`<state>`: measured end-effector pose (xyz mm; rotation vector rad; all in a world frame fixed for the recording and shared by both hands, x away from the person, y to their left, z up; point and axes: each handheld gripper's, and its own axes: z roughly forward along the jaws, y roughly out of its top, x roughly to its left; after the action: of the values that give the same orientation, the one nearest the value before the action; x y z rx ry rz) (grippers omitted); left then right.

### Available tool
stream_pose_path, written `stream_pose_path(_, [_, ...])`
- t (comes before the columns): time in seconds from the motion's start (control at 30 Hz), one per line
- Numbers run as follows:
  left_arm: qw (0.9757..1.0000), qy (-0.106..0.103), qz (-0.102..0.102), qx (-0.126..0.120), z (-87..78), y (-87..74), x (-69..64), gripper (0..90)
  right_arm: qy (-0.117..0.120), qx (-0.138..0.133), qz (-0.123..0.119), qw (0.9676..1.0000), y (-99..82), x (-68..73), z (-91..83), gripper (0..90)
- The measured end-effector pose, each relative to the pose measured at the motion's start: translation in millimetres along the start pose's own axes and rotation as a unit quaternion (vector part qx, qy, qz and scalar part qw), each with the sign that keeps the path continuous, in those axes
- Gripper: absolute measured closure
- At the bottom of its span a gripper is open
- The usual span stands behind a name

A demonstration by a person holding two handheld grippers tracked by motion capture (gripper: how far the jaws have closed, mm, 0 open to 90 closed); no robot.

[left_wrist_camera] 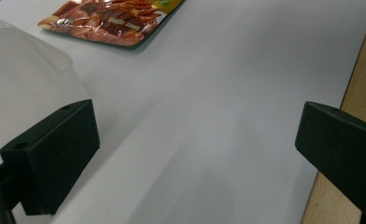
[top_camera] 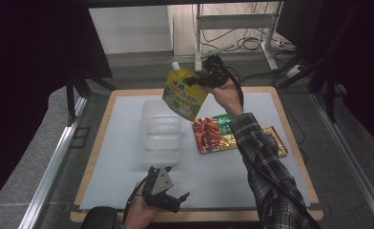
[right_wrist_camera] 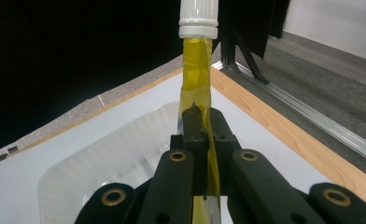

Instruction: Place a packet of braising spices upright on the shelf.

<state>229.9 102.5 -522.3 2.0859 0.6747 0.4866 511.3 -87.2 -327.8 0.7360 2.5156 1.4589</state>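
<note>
At the left, the left gripper (top_camera: 168, 198) waits near the table edge with its jaws wide apart and nothing between them. Further in stands the clear plastic tub (top_camera: 160, 131), empty, on the white table mat (top_camera: 118, 143). Above the far end of the tub hangs the yellow-green spouted pouch with white cap (top_camera: 184, 93), tilted, clamped at its edge by the right gripper (top_camera: 199, 79). At the right lie two flat snack packets (top_camera: 213, 133). I think the pouch should be carried over the middle of the tub, lowered flat, and released only when it rests inside.
</note>
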Motion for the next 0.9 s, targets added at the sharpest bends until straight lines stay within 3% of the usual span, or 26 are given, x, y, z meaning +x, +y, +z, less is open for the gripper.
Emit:
stream_pose_path(0.63, [1.0000, -0.005, 0.003, -0.005, -0.7, 0.7, -0.4, 0.0, 0.010, 0.005, -0.014, 0.9998, 18.0, 9.4, 52.7, 88.3])
stream_pose_path(0.9, [1.0000, -0.007, 0.002, -0.006, -0.9, 0.9, -0.5, 0.0, 0.010, 0.035, -0.026, 0.9990, 16.6, 14.9, 73.3, 88.2])
